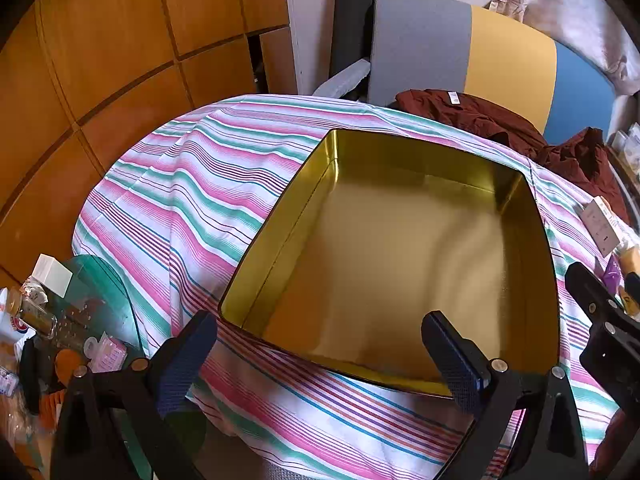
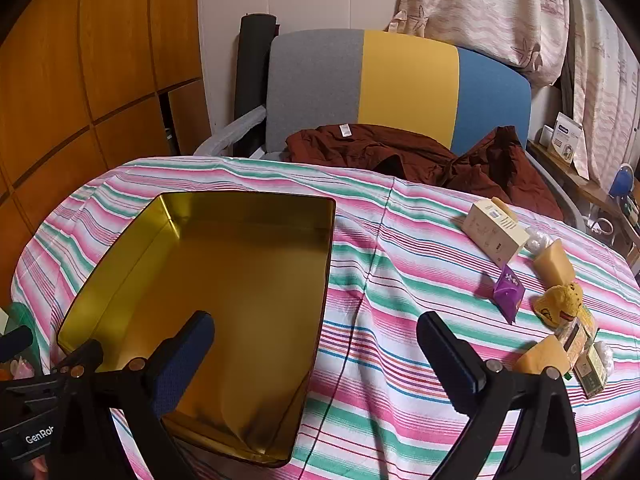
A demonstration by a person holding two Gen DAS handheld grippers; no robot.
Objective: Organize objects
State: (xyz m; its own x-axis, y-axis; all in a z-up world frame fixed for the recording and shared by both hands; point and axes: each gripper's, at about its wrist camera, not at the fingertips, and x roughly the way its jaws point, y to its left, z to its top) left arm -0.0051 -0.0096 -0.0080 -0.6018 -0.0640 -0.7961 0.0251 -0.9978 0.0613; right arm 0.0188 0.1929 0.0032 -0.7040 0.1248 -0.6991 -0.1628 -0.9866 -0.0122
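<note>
Two grippers, both spread wide with nothing between the fingers. Your left gripper [image 1: 320,356] hovers over the near edge of the gold tin [image 1: 400,264], and your right gripper [image 2: 316,356] hangs just off the tin's [image 2: 208,300] right wall, over the striped cloth [image 2: 400,280].

Everything you'd sort sits well to the right of the tin. Nearest its far right corner is a cream box [image 2: 494,234] lying flat — there's print on it, but it's too small to read. Closer to you from that: a purple packet [image 2: 509,292], a tan wedge [image 2: 554,266], a yellow plush thing [image 2: 560,304], and then a jumble of a second wedge [image 2: 544,356] and small packs [image 2: 588,360] partly cut off by your right finger. Labels there are unreadable too.

Only legible writing: "GenRo" on the left gripper's body at the right wrist view's lower left edge, the rest cropped.

Behind the tin, a brown shirt [image 2: 400,156] lies crumpled at the cloth's far edge; its white tag shows, text illegible.
</note>
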